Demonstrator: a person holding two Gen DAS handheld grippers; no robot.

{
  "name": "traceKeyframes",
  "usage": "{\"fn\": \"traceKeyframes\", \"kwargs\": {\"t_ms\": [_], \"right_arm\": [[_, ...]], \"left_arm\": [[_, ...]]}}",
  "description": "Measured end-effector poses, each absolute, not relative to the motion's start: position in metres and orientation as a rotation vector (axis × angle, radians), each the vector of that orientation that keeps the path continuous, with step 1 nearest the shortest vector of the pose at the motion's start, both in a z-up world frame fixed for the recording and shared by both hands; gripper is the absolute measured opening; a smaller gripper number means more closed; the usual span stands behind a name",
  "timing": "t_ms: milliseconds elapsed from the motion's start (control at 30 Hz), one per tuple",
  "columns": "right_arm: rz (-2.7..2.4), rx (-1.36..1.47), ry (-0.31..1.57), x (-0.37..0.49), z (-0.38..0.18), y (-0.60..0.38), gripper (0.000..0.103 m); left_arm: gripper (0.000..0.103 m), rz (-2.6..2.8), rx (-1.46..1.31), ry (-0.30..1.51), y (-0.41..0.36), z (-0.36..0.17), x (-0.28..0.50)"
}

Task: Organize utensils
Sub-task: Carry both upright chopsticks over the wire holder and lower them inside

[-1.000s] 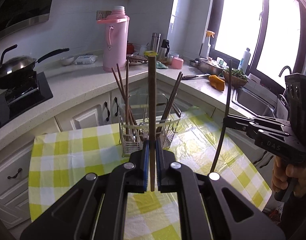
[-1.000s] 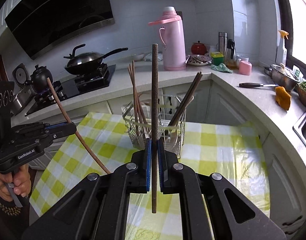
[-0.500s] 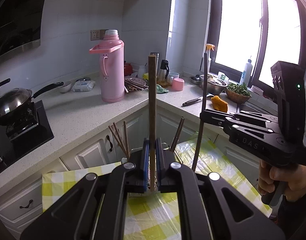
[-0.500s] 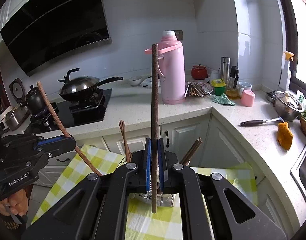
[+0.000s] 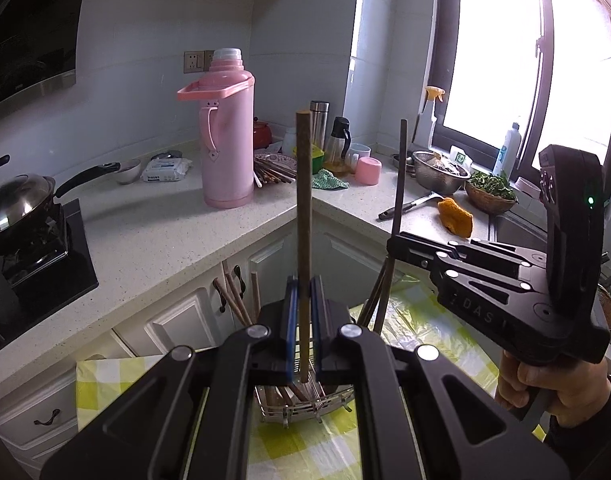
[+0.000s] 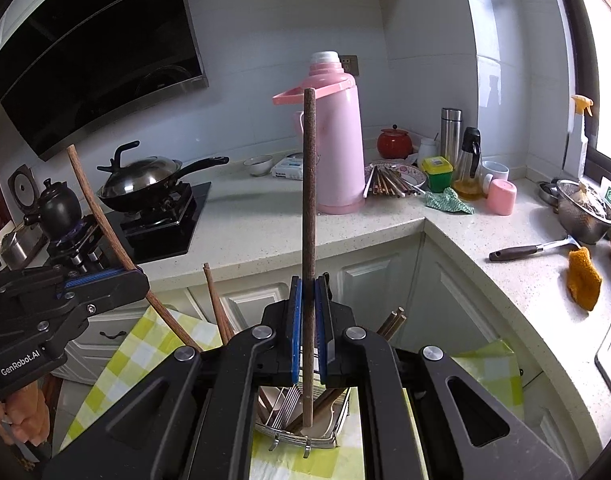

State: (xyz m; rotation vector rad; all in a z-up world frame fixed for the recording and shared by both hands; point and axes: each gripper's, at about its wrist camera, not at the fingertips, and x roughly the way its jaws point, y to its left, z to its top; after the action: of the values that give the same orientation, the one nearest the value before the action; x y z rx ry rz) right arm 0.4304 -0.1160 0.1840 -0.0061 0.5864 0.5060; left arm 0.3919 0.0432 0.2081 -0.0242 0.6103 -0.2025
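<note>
Each tool, left [image 5: 301, 308] and right [image 6: 308, 312], is clamped on an upright chopstick [image 5: 304, 216] [image 6: 308, 208], long axis vertical, lower ends directly above the wire utensil rack [image 6: 301, 434] on the table [image 5: 317, 452], right apparently nearer.

Daylight floods in from window [image 5: 501, 60], blown out to white, panes featureless. Tiled wall [image 6: 265, 32] evenly lit, bluish cast. Range hood [image 6: 93, 56] near black, faint reflection only. Soft shadow under pink thermos [image 6: 337, 140] on speckled countertop [image 6: 257, 232]. Strong fisheye bending at edges, corners vignetted dark. Both views sharp mid-frame; right gripper [image 5: 393, 240] backlit, detail lost in black.
</note>
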Motion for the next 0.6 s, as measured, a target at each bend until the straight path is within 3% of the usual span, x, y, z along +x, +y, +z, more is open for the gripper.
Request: {"fn": "traceKeyframes", "kwargs": {"t_ms": [600], "right_arm": [[0.493, 0.016, 0.678, 0.449, 0.119, -0.119, 0.007]], "left_arm": [[0.006, -0.188, -0.031, 0.694, 0.041, 0.159, 0.423]]}}
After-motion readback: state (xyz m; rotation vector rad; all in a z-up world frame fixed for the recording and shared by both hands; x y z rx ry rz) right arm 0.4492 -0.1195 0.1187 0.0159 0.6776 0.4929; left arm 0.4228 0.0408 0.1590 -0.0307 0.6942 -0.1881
